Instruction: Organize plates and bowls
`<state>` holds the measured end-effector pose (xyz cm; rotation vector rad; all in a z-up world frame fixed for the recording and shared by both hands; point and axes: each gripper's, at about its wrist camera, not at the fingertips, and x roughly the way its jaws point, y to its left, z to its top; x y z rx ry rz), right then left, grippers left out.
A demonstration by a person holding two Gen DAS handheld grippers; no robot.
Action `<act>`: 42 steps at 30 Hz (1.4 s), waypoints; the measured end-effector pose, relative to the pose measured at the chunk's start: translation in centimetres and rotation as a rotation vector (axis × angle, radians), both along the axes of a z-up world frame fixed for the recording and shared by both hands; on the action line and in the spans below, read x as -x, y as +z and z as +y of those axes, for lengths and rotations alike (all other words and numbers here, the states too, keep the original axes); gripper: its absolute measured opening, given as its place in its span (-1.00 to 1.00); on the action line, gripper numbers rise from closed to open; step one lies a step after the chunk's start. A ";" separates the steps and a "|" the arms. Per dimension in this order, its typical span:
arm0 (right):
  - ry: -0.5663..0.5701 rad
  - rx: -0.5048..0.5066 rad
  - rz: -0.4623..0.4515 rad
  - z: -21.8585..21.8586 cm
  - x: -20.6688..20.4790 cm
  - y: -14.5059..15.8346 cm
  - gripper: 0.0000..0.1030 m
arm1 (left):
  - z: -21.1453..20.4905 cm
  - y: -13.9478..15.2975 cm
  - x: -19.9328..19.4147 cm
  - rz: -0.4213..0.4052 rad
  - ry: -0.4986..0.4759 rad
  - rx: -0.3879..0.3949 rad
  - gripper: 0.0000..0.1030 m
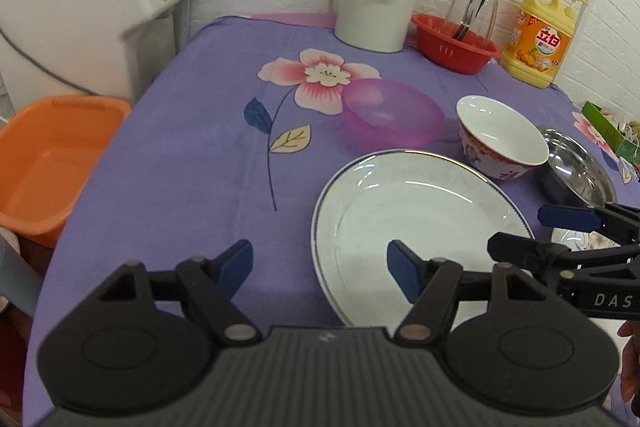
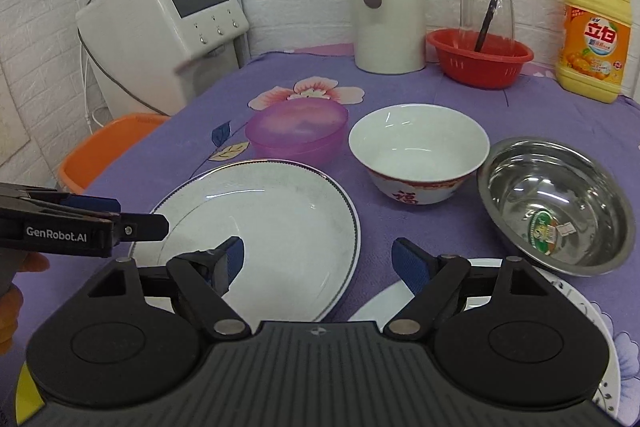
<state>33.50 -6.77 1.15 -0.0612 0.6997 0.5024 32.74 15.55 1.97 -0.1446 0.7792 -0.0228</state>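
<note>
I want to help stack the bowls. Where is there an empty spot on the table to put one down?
The bare purple cloth left of the white plate and purple bowl, toward the orange basin, is free. The right side is crowded: the china bowl, steel bowl and flowered plate sit close together.

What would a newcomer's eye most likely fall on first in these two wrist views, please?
Probably the large white plate at the near middle of the purple flowered tablecloth, with both open grippers, the left gripper and the right gripper, poised over it. Just behind it stand a row of bowls: the translucent purple bowl, the white porcelain bowl and the steel bowl.
</note>
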 end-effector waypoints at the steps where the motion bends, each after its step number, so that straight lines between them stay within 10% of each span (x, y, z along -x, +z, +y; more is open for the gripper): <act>1: 0.002 0.013 0.003 0.3 -0.2 -0.2 1.00 | 0.0 -0.1 -0.2 -0.003 -0.009 0.000 0.36; 37: -0.042 0.029 -0.007 2.8 0.2 -2.0 1.00 | -0.3 -2.4 -1.3 0.058 0.032 -0.038 0.34; 42: -0.058 0.050 -0.040 3.4 0.6 -2.3 1.00 | -1.0 -2.1 -1.3 0.044 -0.021 -0.018 -0.20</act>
